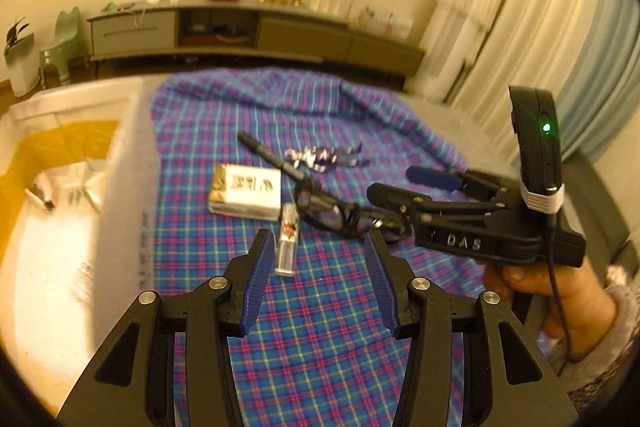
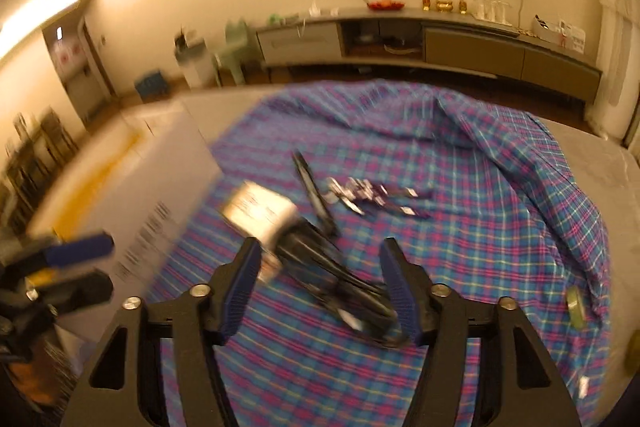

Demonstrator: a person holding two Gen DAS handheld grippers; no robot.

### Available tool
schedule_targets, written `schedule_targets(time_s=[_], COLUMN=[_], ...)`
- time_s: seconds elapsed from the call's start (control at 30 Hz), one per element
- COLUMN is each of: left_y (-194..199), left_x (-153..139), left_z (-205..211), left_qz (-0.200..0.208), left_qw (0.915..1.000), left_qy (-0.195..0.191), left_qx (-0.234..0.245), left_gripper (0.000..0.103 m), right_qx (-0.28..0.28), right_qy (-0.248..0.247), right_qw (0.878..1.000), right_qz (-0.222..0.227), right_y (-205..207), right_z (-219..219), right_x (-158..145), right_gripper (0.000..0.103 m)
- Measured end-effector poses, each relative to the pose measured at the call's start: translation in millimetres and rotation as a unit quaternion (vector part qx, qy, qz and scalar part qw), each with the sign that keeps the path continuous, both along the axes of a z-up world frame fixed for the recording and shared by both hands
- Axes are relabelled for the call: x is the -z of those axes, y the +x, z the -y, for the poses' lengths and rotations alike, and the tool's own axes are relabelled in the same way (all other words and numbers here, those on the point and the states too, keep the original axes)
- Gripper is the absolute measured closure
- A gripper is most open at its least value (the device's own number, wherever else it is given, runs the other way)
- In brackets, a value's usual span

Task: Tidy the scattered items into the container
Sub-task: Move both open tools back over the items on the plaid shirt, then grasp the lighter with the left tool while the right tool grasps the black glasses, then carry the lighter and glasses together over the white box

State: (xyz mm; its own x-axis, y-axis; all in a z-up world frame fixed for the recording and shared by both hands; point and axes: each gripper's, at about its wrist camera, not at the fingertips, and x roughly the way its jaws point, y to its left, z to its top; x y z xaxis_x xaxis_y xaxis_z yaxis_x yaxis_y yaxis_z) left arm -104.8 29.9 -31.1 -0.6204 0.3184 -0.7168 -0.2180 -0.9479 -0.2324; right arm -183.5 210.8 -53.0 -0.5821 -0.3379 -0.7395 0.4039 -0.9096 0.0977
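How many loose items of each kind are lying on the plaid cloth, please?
Black pen: 1
White box: 1
Small clear bottle: 1
Dark glasses: 1
Shiny purple-and-silver wrapper pile: 1, pieces too blurred to separate
Tape roll, seen only by the right wrist camera: 1
Total: 6

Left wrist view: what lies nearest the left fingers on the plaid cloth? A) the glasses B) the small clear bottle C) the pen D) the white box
B: the small clear bottle lies just ahead of the open left gripper, beside its left finger; the white box, glasses and pen sit farther out on the plaid cloth.
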Motion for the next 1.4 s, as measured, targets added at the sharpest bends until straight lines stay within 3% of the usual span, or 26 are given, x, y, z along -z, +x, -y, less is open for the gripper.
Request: schedule_targets(time_s=[0.17, 0.3, 0.33, 0.43, 0.47, 0.5, 0.53, 0.57, 0.8, 1.4], left_y=[-29, -50, -55, -65, -66, -66, -66, -65, -48, 10], left_x=[39, 68, 76, 78, 75, 74, 72, 72, 62, 1], left_z=[-16, -26, -27, -34, -35, -36, -37, -37, -35, 0], left_qz=[0.040, 0.070, 0.076, 0.062, 0.064, 0.066, 0.065, 0.064, 0.056, -0.022], left_qw=[0.9987, 0.9963, 0.9955, 0.9954, 0.9953, 0.9955, 0.9954, 0.9953, 0.9969, 0.9996], left_qy=[-0.028, -0.044, -0.048, -0.063, -0.062, -0.058, -0.060, -0.065, -0.050, 0.008], left_qx=[-0.015, -0.024, -0.028, -0.037, -0.038, -0.037, -0.036, -0.034, -0.022, -0.018], left_gripper=[0.053, 0.053, 0.054, 0.054, 0.056, 0.074, 0.079, 0.083, 0.084, 0.084], right_qx=[-0.074, -0.117, -0.120, -0.117, -0.114, -0.114, -0.115, -0.114, -0.078, -0.061], right_qy=[0.097, 0.139, 0.133, 0.065, 0.053, 0.051, 0.052, 0.052, -0.005, -0.108], right_qw=[0.992, 0.983, 0.984, 0.989, 0.990, 0.990, 0.990, 0.990, 0.993, 0.992], right_qz=[0.007, 0.010, 0.016, 0.058, 0.066, 0.068, 0.069, 0.071, 0.086, 0.022], right_y=[-21, -29, -31, -36, -36, -34, -32, -31, -22, 38], right_z=[16, 23, 22, 12, 9, 9, 9, 8, -17, -12], right_x=[26, 52, 58, 60, 59, 59, 57, 57, 42, -34], right_gripper=[0.030, 0.030, 0.031, 0.066, 0.072, 0.076, 0.079, 0.080, 0.084, 0.084])
